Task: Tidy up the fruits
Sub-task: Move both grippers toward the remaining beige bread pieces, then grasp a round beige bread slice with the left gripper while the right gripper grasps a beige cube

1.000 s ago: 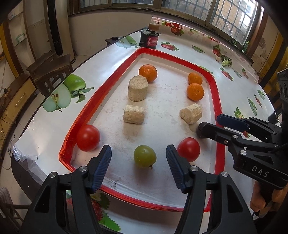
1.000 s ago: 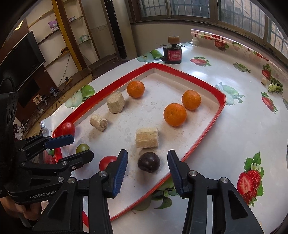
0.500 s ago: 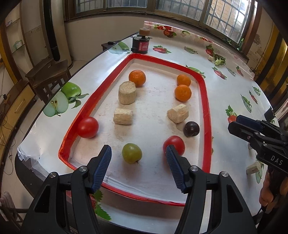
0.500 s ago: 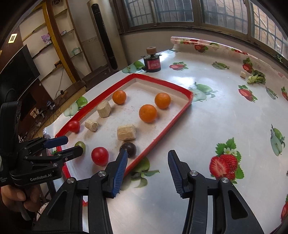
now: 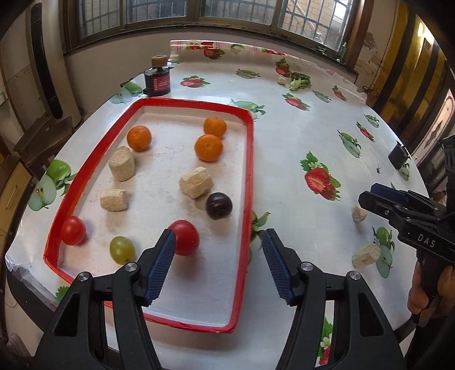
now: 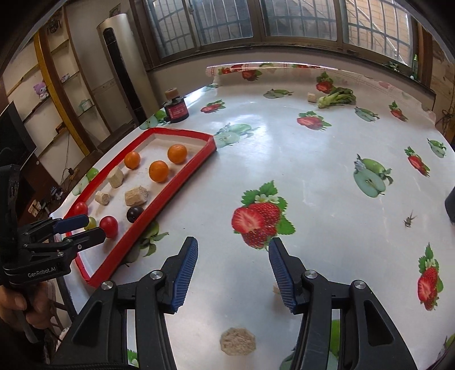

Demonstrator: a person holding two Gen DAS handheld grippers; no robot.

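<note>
dark plum [image 5: 218,205] in red tray [image 5: 250,159], beyond left gripper [image 5: 217,256]; both jaws released, right widening, empty

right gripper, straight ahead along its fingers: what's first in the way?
Probably just bare tablecloth. The right gripper is open, with nothing between its fingers; the printed strawberry lies ahead, the red tray off to its left.

Daylight comes from the windows [image 6: 256,25] at the top — bright glare lies on the tablecloth [image 6: 264,142]. Shadows are soft, edges curve strongly, and corners are dark.
</note>
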